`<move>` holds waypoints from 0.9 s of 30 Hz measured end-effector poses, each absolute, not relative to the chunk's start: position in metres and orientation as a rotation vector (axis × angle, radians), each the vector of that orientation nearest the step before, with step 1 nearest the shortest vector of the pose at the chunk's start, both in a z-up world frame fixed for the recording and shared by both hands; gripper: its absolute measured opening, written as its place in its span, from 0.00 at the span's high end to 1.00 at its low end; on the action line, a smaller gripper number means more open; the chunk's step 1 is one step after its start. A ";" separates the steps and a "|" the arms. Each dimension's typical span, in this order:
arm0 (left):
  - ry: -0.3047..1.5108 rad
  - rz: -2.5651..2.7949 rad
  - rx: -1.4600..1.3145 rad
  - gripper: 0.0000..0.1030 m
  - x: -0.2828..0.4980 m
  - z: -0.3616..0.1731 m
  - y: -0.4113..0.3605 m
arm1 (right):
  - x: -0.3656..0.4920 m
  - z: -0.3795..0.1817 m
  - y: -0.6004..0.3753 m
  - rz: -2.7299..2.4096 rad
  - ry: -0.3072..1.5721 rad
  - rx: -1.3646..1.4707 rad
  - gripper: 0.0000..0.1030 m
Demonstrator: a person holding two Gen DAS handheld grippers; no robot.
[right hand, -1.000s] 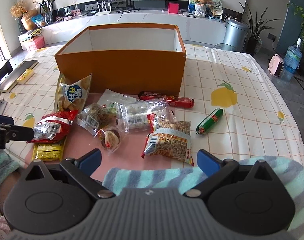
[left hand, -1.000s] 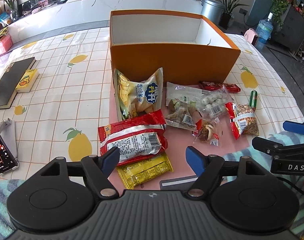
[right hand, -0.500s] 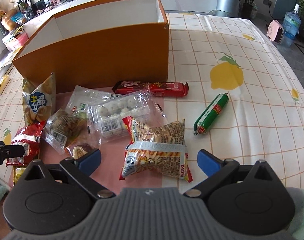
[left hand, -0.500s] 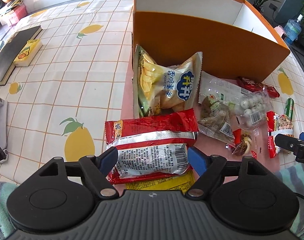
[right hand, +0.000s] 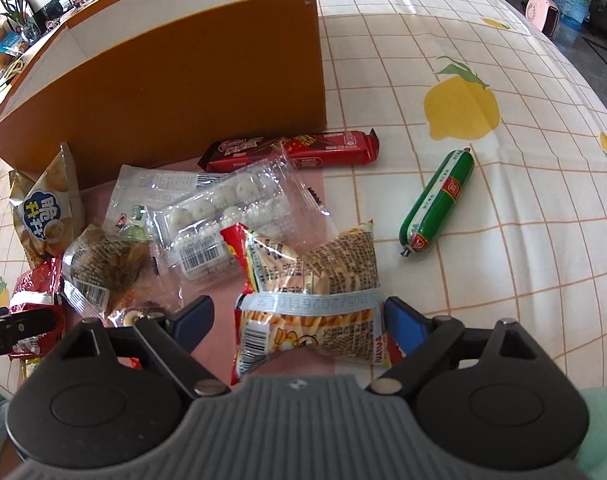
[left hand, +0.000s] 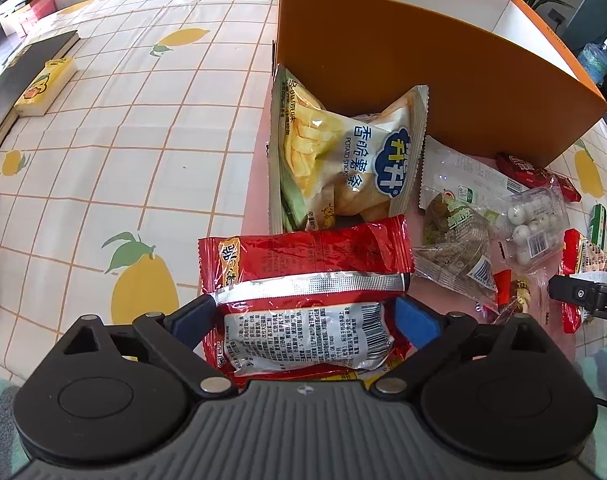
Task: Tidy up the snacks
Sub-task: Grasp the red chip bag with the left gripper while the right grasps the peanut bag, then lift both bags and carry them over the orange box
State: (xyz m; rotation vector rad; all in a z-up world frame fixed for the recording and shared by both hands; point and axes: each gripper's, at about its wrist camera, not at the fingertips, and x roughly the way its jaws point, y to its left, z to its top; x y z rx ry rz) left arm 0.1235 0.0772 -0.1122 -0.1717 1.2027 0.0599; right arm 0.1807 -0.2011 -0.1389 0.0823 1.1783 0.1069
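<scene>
Grab step: my left tool [left hand: 305, 318] is opening wide round the red packet [left hand: 303, 300] on the tabletop; right tool [right hand: 299, 318] is closing on the peanut bag [right hand: 309, 300], not gripped yet. Next: squeeze both, lift into the orange box [right hand: 163, 92] behind.

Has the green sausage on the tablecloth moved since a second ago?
No. The green sausage lies just below-left of the same printed lemon; only the camera came closer.

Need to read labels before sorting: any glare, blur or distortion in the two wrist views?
Left wrist view: glare on the red snack packet and its silver seam, barcode panel sharp; fisheye bends the orange box. Right wrist view: sharp, reflections on the clear tray of white balls, tablecloth grid curved.
</scene>
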 end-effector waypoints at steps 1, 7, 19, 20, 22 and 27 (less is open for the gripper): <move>1.203 0.055 -0.174 0.00 0.124 -0.113 0.077 | 0.181 -0.141 -0.201 0.106 1.189 0.079 0.25; 1.188 0.044 -0.175 0.00 0.123 -0.118 0.078 | 0.181 -0.140 -0.200 0.106 1.184 0.073 0.33; 1.116 0.009 -0.172 0.15 0.113 -0.102 0.077 | 0.170 -0.131 -0.197 0.110 1.123 0.039 0.39; 1.107 0.009 -0.174 0.16 0.112 -0.099 0.077 | 0.169 -0.130 -0.197 0.111 1.114 0.035 0.40; 1.091 0.007 -0.177 0.16 0.109 -0.094 0.077 | 0.166 -0.127 -0.195 0.114 1.096 0.025 0.40; 1.049 0.012 -0.173 0.17 0.101 -0.079 0.077 | 0.161 -0.122 -0.193 0.131 1.063 0.013 0.41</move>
